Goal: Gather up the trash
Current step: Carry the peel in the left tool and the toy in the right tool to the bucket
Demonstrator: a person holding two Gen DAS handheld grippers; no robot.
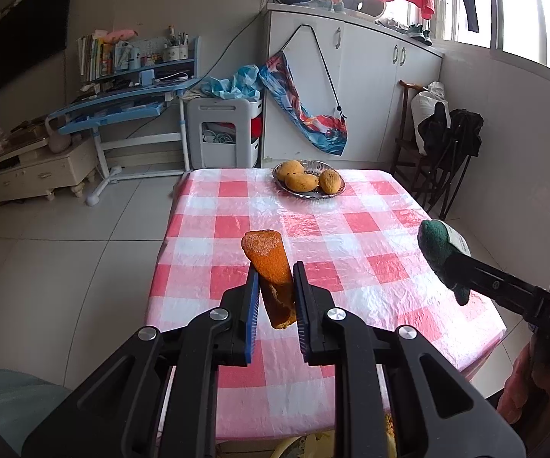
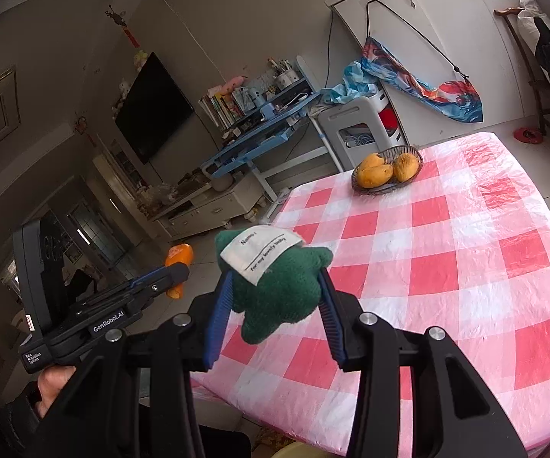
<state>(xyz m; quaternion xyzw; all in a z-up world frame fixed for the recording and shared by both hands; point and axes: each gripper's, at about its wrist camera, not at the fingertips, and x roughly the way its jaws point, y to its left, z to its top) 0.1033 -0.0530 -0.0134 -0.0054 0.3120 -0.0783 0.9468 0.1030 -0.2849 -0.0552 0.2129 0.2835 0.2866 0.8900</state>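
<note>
- The left gripper [image 1: 275, 286] is clamped on a strip of orange peel [image 1: 269, 267], lifted above the near part of the table [image 1: 351, 236].
- The right gripper [image 2: 277, 297] is part closed, squeezing a green knitted cloth [image 2: 279, 290] with a white label, also off the table.
- Both scraps look collected; dropping them somewhere is left, and no bin shows clearly.
- Only a bowl of mangoes [image 1: 309, 180] stands at the far edge.
- Open floor lies left of the table; chairs crowd the far right.

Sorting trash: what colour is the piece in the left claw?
Orange peel, clearest in the left wrist view.
</note>
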